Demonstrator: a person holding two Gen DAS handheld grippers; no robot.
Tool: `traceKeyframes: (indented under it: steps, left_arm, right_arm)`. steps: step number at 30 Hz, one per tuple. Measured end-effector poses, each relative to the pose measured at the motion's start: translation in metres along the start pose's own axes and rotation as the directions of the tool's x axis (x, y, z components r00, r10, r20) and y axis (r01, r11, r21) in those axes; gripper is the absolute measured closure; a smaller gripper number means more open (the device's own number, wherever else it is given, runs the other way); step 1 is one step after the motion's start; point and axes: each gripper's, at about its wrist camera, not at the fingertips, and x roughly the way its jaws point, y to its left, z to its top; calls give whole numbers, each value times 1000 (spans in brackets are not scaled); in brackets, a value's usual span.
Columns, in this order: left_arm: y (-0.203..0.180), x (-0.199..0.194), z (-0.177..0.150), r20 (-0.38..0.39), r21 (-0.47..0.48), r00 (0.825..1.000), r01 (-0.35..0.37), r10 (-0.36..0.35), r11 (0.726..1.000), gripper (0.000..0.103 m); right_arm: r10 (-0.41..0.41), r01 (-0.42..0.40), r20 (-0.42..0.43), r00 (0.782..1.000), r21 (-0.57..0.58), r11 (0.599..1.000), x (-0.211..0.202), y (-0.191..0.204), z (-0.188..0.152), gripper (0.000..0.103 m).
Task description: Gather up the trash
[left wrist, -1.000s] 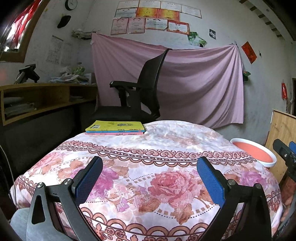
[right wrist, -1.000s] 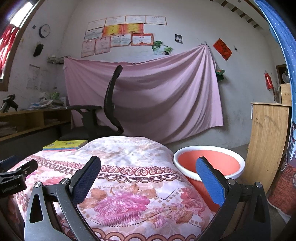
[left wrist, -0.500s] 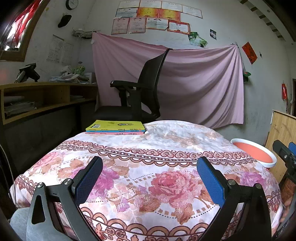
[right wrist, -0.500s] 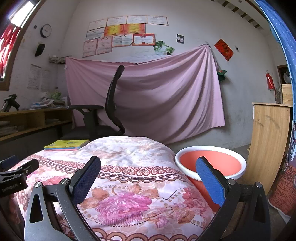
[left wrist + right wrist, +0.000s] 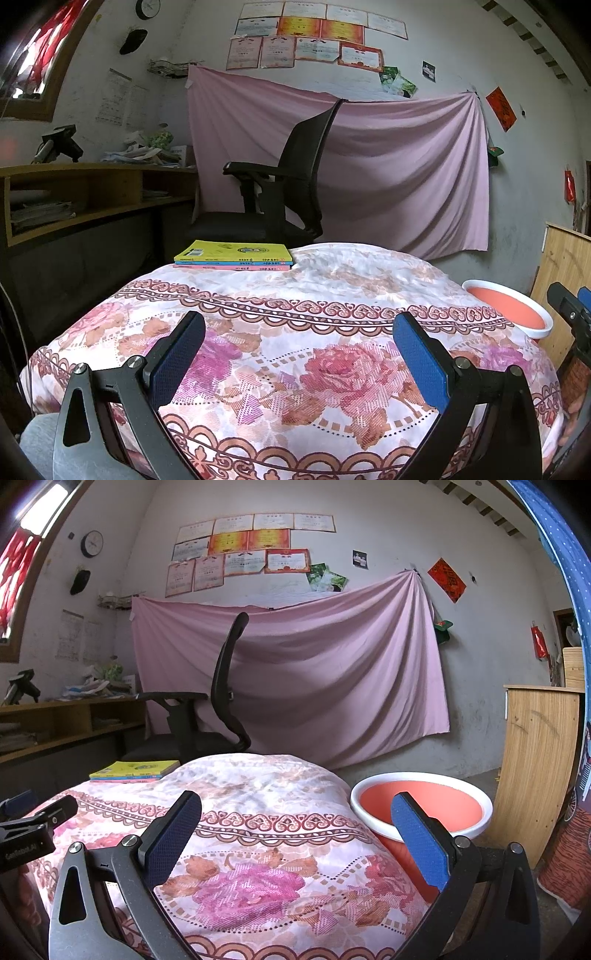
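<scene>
Both the left gripper [image 5: 298,343] and right gripper [image 5: 295,821] are held wide apart, nothing gripped; the red bin [image 5: 421,805] is seen lower right, behind the right gripper.

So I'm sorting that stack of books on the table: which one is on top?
The yellow book is on top, its whole cover showing. The blue book and the pink book lie beneath it, only their edges visible.

A round orange bin [image 5: 421,805] with a white rim stands upright and open just beside the right edge of the floral-covered desk [image 5: 258,797]; no contents show inside.
</scene>
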Motion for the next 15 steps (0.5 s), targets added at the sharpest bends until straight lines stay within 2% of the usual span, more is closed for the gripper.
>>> traceKeyframes:
  steps: [15]
  left_arm:
    - [0,-1,0,1,0,1000,0,0,1000,3]
  right_arm:
    - [0,0,0,1000,1,1000,0,1,0,0]
